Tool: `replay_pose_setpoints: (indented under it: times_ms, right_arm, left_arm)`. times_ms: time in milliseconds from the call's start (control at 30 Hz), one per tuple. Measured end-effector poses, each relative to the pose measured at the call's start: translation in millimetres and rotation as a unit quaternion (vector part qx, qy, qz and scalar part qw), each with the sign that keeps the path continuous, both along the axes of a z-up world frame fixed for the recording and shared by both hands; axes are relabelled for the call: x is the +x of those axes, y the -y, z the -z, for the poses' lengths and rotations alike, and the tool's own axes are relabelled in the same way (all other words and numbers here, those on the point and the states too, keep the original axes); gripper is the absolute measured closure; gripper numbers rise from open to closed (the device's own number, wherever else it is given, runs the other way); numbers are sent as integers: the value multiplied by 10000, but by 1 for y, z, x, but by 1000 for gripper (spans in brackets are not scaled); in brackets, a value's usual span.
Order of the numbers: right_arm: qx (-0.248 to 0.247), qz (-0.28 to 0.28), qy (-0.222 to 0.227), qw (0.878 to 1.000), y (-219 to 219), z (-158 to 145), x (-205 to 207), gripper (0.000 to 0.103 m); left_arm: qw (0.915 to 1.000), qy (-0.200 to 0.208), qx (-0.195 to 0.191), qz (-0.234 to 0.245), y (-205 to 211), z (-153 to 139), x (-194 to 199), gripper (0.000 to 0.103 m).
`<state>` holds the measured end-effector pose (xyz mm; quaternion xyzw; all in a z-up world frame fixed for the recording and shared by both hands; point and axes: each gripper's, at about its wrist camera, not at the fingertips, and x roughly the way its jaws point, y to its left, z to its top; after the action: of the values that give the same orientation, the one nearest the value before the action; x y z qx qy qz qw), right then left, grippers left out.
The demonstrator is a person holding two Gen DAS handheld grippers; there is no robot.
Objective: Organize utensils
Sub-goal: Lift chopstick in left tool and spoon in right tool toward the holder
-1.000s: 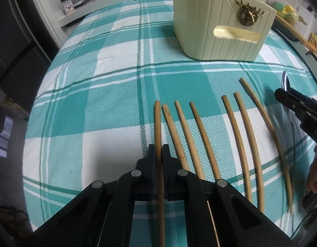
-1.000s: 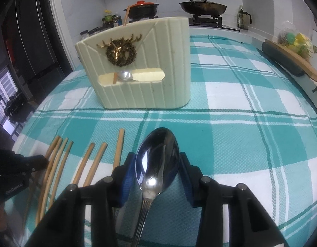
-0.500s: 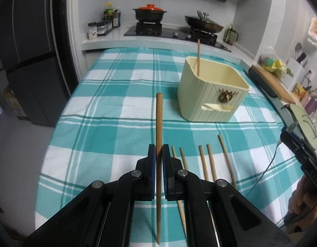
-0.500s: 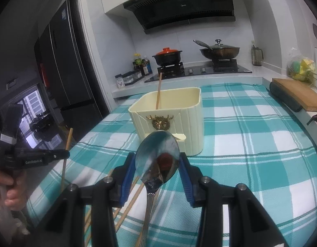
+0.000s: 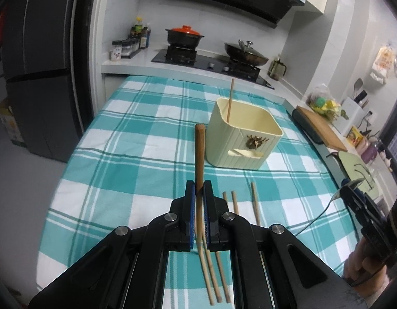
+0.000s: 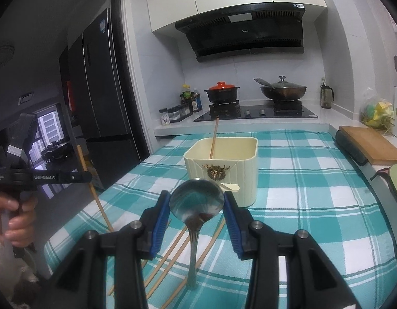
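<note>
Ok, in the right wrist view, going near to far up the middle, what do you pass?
Spoon gripped in the right gripper → cream utensil holder with one chopstick standing in it → checked tablecloth → hob with the red-lidded pot.

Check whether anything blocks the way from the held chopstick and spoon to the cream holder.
Nothing visible does. The left gripper holds a chopstick and the right gripper holds a spoon, both above the checked cloth. The cream holder is open-topped, with one chopstick leaning at its back.
</note>
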<state>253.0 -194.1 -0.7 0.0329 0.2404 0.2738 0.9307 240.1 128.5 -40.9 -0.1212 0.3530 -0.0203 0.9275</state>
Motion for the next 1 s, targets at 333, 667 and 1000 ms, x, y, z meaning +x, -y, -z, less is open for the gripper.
replay_pose_setpoints:
  times_ms: [333, 667, 1000]
  right_arm:
    - [92, 112, 104, 9998, 10, -16, -8, 61]
    - [197, 134, 94, 9997, 18, -30, -6, 61]
    - [215, 68, 168, 9996, 17, -75, 39, 61]
  left_arm:
    - [9976, 28, -696, 66, -20, -2, -9, 99]
    - [9977, 171, -644, 140, -16, -18, -16, 99]
    - [9948, 849, -437, 349, -9, -88, 22, 99]
